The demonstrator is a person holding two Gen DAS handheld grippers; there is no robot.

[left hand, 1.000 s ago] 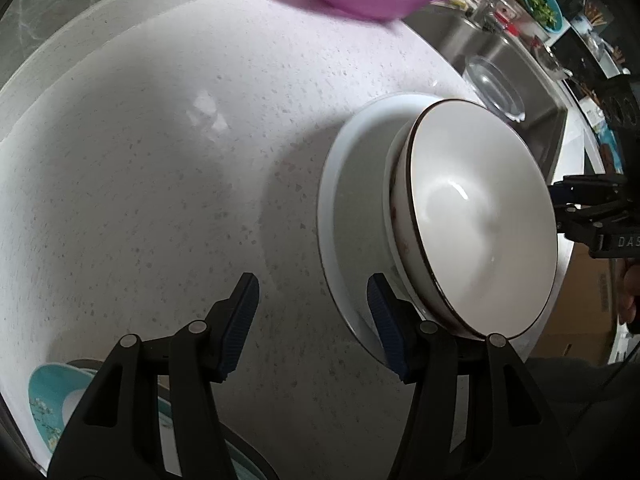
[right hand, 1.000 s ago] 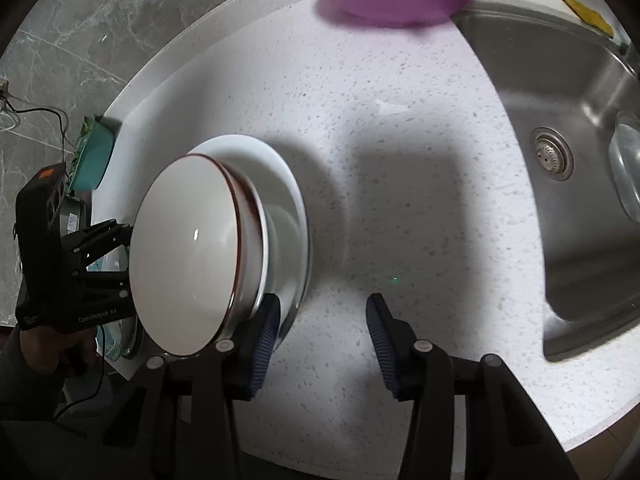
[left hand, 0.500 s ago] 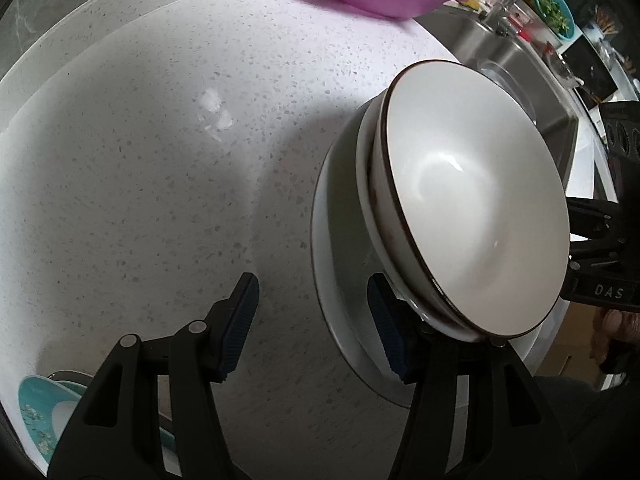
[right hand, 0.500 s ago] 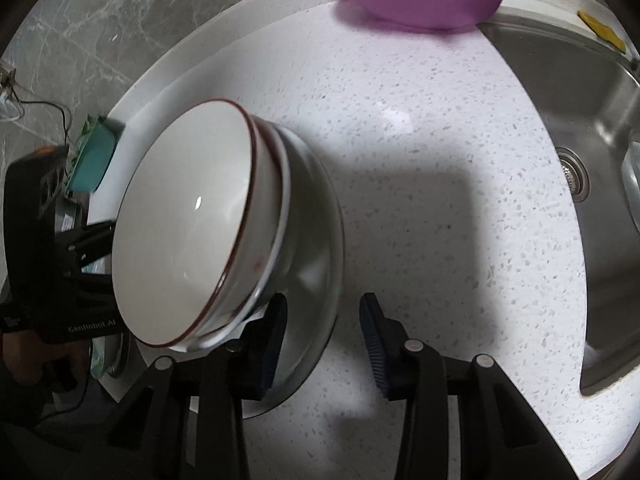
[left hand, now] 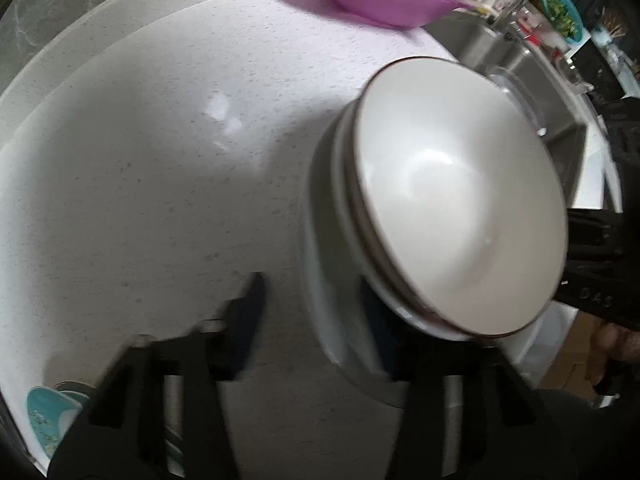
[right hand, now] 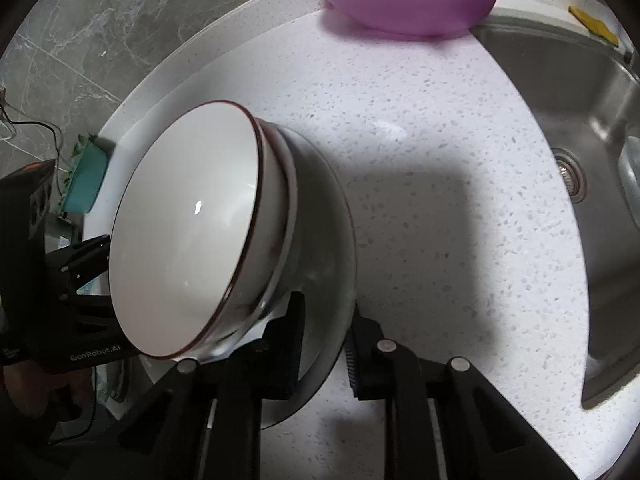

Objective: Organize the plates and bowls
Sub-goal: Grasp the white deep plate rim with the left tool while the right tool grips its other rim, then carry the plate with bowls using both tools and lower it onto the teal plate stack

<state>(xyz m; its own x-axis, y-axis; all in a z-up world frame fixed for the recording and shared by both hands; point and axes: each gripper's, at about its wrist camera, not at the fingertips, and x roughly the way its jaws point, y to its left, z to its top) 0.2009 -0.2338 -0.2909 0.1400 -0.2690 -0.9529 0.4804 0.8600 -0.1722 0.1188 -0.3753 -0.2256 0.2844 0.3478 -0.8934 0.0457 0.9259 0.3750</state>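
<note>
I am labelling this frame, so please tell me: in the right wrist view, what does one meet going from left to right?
Left gripper → white bowls → white plate → bare speckled counter → steel sink.

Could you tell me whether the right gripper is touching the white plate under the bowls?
Touching: the right wrist view shows the right gripper with one finger on each face of the white plate rim, no gap visible.
</note>
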